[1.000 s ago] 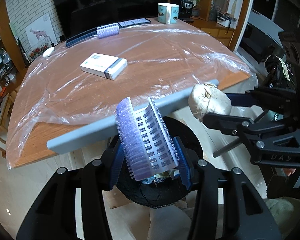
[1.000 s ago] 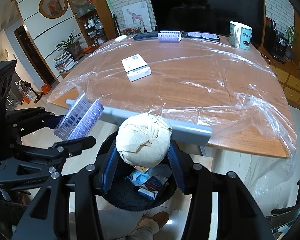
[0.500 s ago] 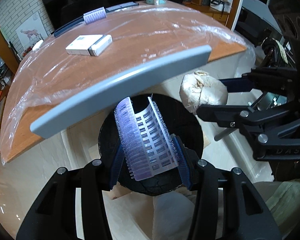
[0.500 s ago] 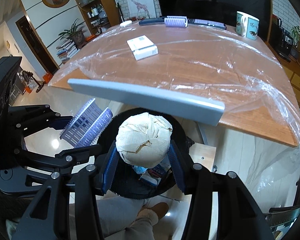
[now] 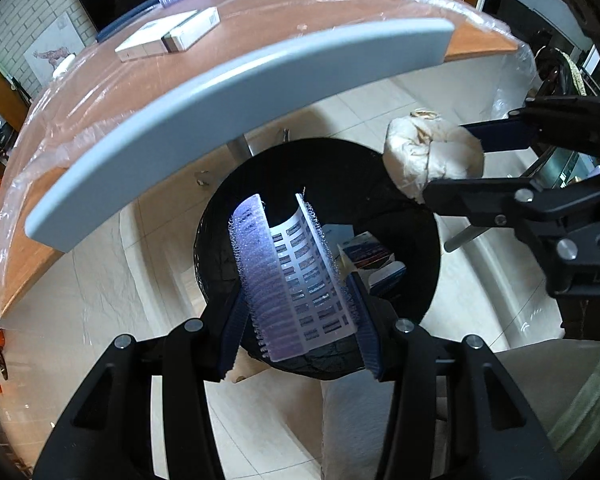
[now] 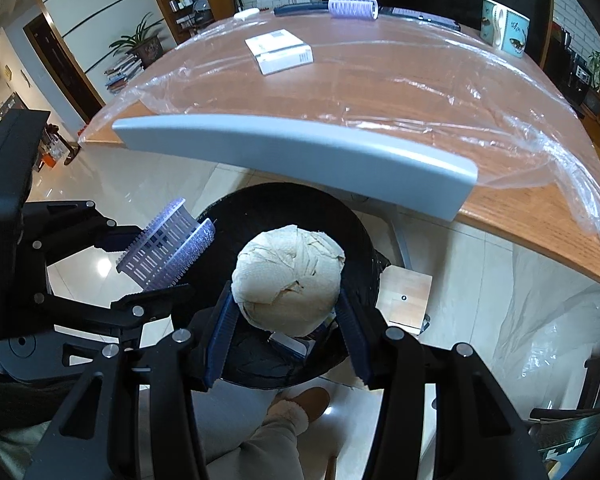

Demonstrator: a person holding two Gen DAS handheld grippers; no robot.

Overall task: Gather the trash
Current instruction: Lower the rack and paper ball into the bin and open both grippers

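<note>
My left gripper (image 5: 298, 320) is shut on a purple hair roller (image 5: 292, 276) and holds it over the black trash bin (image 5: 412, 200) on the floor. My right gripper (image 6: 286, 320) is shut on a crumpled paper ball (image 6: 288, 276) above the same bin (image 6: 292, 208). Each gripper shows in the other's view: the paper ball (image 5: 428, 160) at right, the roller (image 6: 168, 248) at left. Boxes and wrappers (image 5: 376, 264) lie in the bin.
The wooden table (image 6: 380, 80) under clear plastic film carries a white box (image 6: 280, 50), another purple roller (image 6: 352, 8) and a mug (image 6: 504, 26). A grey bar (image 6: 300, 152) runs along the table's near edge. A slippered foot (image 6: 300, 404) is below the bin.
Both grippers have dropped from table-edge height down over the bin with their loads still held. The bin's inside now shows more fully.
</note>
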